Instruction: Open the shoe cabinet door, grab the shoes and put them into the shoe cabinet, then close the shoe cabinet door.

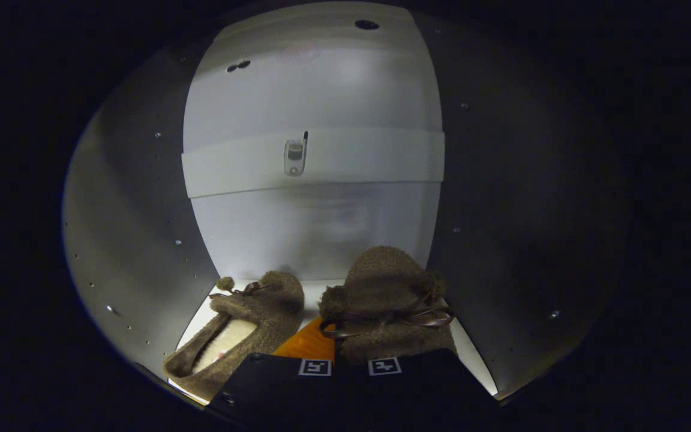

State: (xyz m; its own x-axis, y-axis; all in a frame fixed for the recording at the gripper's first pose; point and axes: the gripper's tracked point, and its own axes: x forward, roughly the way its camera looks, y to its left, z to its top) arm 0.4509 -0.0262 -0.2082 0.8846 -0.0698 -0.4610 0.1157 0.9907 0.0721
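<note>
Inside the shoe cabinet (141, 198), the gripper (350, 365) seemingly pinches the right shoe (384, 300); set it level beside the left shoe (243, 324)

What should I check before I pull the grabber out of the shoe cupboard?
1. Both shoes inside: ok, the slipper ahead of the gripper and the second slipper are on the cabinet floor.
2. Jaws let go: cannot tell; the gripper has its jaws close together at the first slipper's heel.
3. Slippers apart: ok.
4. Slippers below the shelf: ok.
</note>
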